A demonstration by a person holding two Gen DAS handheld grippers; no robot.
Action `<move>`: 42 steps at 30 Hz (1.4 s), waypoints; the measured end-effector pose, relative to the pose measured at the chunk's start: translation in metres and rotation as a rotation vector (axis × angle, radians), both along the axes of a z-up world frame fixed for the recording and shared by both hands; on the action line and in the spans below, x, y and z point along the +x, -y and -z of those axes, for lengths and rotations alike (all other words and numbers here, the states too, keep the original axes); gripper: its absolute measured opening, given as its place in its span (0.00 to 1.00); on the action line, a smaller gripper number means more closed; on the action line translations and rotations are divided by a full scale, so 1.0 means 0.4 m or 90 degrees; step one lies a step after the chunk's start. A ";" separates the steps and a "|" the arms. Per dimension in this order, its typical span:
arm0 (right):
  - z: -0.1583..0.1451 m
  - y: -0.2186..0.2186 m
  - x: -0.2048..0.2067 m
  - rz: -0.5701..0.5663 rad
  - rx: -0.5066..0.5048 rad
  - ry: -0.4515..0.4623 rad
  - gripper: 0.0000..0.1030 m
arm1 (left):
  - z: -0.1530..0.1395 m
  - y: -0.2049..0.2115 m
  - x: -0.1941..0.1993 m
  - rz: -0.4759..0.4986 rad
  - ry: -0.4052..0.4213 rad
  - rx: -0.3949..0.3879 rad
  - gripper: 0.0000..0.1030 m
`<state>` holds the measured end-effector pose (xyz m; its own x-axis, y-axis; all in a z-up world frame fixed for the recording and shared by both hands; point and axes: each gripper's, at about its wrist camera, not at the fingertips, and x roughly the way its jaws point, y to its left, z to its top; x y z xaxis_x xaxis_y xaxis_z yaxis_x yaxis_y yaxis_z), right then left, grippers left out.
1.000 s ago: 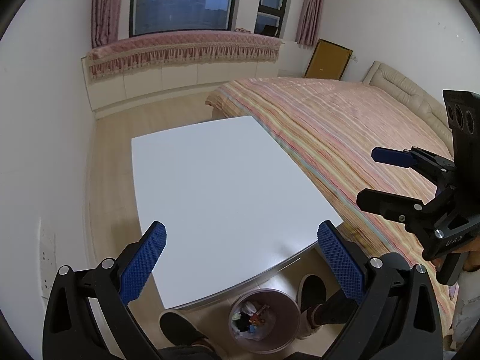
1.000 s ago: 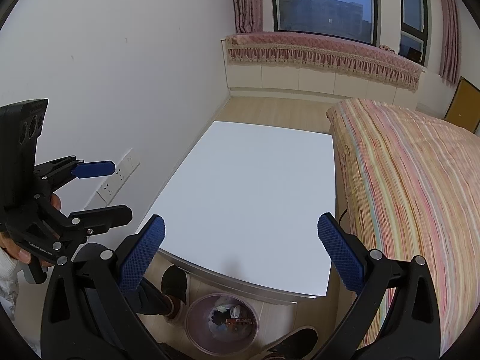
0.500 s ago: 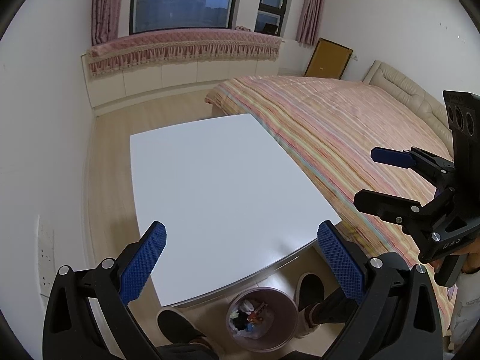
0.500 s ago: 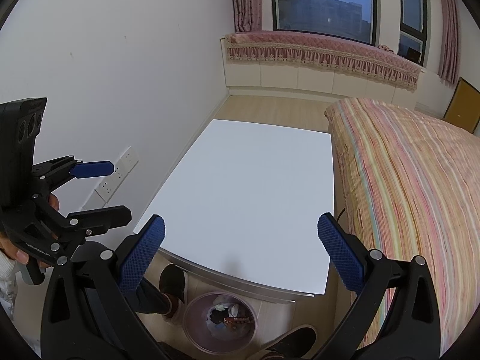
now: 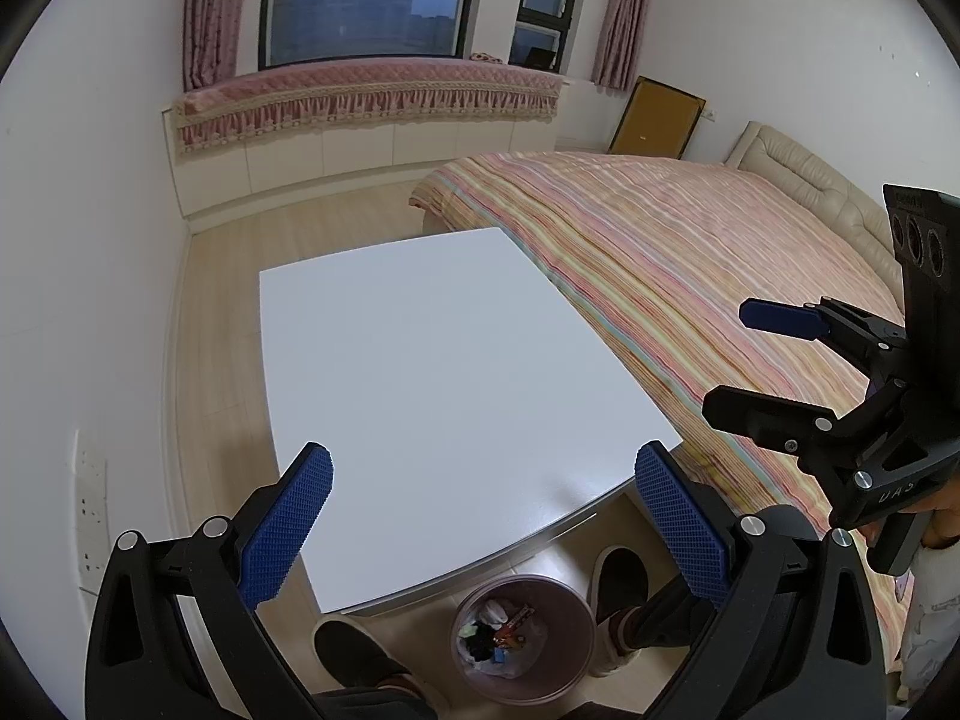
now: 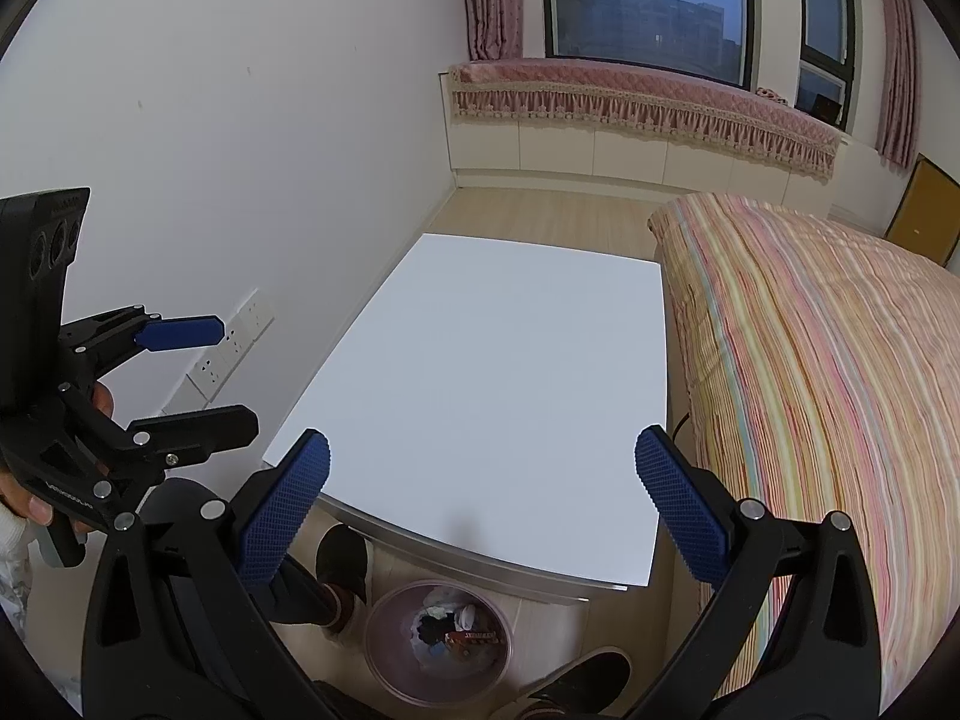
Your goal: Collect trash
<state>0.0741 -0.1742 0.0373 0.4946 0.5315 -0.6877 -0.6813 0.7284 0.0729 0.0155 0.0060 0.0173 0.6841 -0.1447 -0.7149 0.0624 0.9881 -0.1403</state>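
Nearest the lens: left hand-held gripper [image 5: 480, 516], jaws spread wide, nothing between the blue pads. Right hand-held gripper [image 6: 480, 510] the same, released and empty. Each shows in the other's view, held up at about chest height to either side of the person. Both hang above the near edge of the desk [image 5: 432, 360], not touching it. Judged a rest or survey pose: tools up and apart so the cameras take in the whole top.

Below, on the floor between the person's shoes [image 5: 354, 648]: a round translucent bin [image 5: 522, 639], sitting just under the desk's near edge. Placement reads as deliberate, within a short drop from the desk edge. Inside it, the trash [image 5: 495, 636]: crumpled white bits, something dark, a red-printed wrapper, a small blue scrap. Bin is partly filled, well below the rim. Individual items too small to name further.

Desk top: plain white; no trash visible on it in either view. Judgement: collecting looks finished or very nearly so, since the only trash in sight is in the bin.

Left of the desk: white wall with sockets [image 6: 231, 348] low down. Right of it: bed [image 5: 690, 276] with a striped cover, its edge close alongside the desk.

Far end: window seat [image 5: 372, 90] with a pink fringed cushion, dusk window above, pink curtains, a brown board [image 5: 657, 117] leaning in the corner.
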 end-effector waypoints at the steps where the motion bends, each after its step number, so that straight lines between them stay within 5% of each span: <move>1: 0.001 0.000 -0.002 0.000 0.000 0.000 0.97 | 0.000 0.000 0.000 0.000 0.000 0.000 0.94; 42: 0.008 0.002 -0.002 0.001 -0.003 -0.001 0.97 | 0.003 0.008 -0.001 0.004 0.001 0.007 0.94</move>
<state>0.0731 -0.1749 0.0341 0.4941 0.5278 -0.6908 -0.6797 0.7300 0.0716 0.0150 0.0030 0.0162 0.6847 -0.1407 -0.7151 0.0690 0.9893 -0.1286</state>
